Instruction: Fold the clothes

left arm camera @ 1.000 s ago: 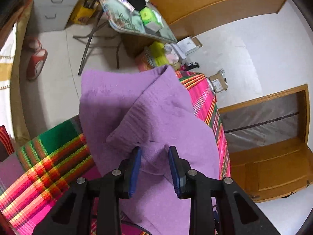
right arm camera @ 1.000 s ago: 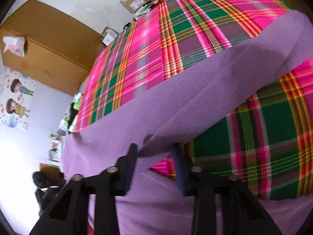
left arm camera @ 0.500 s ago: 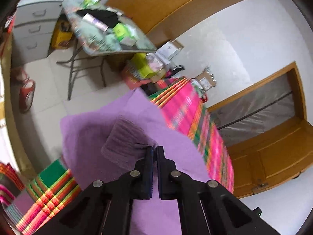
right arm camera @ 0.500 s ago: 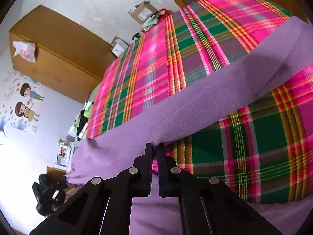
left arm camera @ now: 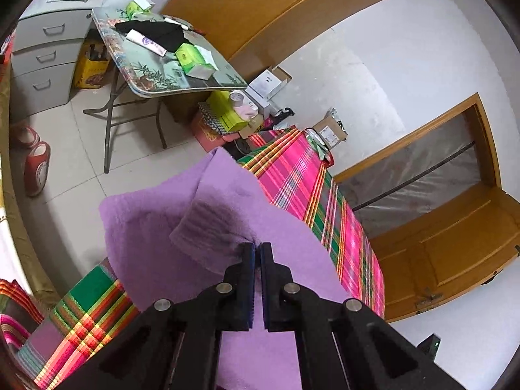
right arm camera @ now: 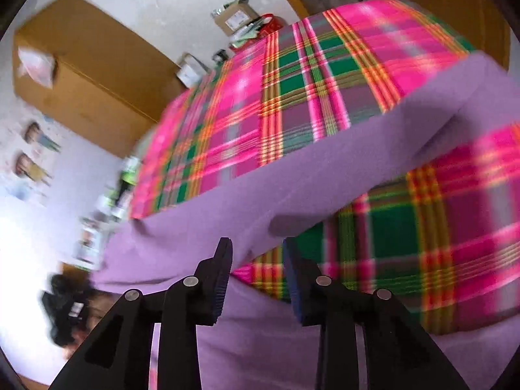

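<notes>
A purple knit sweater (left arm camera: 182,227) lies spread on a bed covered by a pink and green plaid blanket (left arm camera: 308,182). My left gripper (left arm camera: 258,250) is shut on a fold of the sweater beside its ribbed cuff (left arm camera: 208,227) and holds it slightly raised. In the right wrist view, which is blurred, a long purple sleeve (right arm camera: 292,175) runs across the plaid blanket (right arm camera: 292,97). My right gripper (right arm camera: 256,250) hovers over the sleeve's lower edge. Its jaws are opening, and the purple cloth shows behind the gap with neither pad pressing on it.
Beyond the bed stand a cluttered folding table (left arm camera: 169,74), a grey drawer cabinet (left arm camera: 42,55) and a wooden wardrobe (left arm camera: 276,6). Red slippers (left arm camera: 37,165) lie on the tiled floor. Boxes (left arm camera: 330,131) sit by the wall, and a wooden door (left arm camera: 438,227) is at right.
The left gripper closed on the sweater near the cuff and lifted it. The right gripper closed on the sleeve's edge, then opened again and rose; the sleeve dropped out of it.
</notes>
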{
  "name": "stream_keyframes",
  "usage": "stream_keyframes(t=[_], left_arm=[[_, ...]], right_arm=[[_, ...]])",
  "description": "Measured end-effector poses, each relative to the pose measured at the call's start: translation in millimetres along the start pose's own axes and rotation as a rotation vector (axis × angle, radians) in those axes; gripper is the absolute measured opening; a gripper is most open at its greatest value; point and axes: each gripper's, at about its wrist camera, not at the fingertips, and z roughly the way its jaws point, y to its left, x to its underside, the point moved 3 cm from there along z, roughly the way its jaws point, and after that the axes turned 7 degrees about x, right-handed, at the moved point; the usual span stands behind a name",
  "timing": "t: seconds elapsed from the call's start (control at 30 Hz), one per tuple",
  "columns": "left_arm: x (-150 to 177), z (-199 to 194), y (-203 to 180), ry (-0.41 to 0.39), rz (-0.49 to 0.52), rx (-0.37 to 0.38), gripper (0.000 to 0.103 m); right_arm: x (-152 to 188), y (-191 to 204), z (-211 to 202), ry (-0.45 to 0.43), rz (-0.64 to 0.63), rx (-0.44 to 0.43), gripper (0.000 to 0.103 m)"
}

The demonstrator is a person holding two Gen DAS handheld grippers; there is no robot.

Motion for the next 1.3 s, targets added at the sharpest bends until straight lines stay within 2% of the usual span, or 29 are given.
stream_keyframes(t=[0.03, 0.07, 0.1, 0.17, 0.27, 0.33, 0.5, 0.6, 0.77, 0.9, 1.0, 1.1, 1.3], left_arm=[[0.4, 0.2, 1.3, 0.005, -0.001, -0.001, 0.003], [0.5, 0.4, 2.2, 0.009, -0.001, -0.001, 0.003], [0.6, 0.6, 3.2, 0.013, -0.001, -0.001, 0.003], [0.4, 0.8, 4.1, 0.017, 0.003, 0.000, 0.003], [0.5, 2.2, 4.2, 0.022, 0.011, 0.000, 0.003], [1.2, 3.5, 4.3, 0.026, 0.015, 0.000, 0.003], [3.2, 7.1, 7.1, 0.040, 0.017, -0.006, 0.003], [3.2, 7.7, 8.2, 0.046, 0.024, -0.008, 0.003], [2.9, 10.7, 10.1, 0.053, 0.029, -0.011, 0.003], [3.5, 13.9, 13.1, 0.059, 0.024, -0.019, 0.003], [3.5, 15.4, 13.7, 0.061, 0.022, -0.022, 0.003], [0.5, 14.1, 8.8, 0.059, 0.035, -0.020, 0.003], [-20.4, 3.6, -18.7, 0.008, 0.109, 0.018, 0.003]], right_arm=[[-3.7, 14.2, -5.3, -0.037, -0.109, 0.032, 0.035], [-4.9, 31.4, -10.2, -0.083, -0.269, 0.063, 0.035], [-1.2, 54.5, -12.6, -0.129, -0.508, 0.089, 0.035], [15.7, 78.1, -7.5, -0.160, -0.845, 0.107, 0.034], [38.0, 88.0, 14.4, -0.093, -1.184, 0.169, 0.031], [38.1, 84.4, 26.7, -0.037, -1.253, 0.177, 0.031], [28.4, 77.7, 50.7, 0.073, -1.318, 0.144, 0.031], [14.8, 73.5, 62.4, 0.128, -1.305, 0.111, 0.031], [13.5, 75.8, 66.3, 0.207, -1.328, 0.067, 0.031], [20.1, 77.2, 66.1, 0.259, -1.360, 0.057, 0.012], [26.4, 79.9, 63.4, 0.246, -1.374, 0.086, 0.005], [28.5, 82.0, 52.8, 0.193, -1.359, 0.107, 0.004], [18.8, 90.4, -6.7, -0.008, -1.269, 0.096, 0.004]])
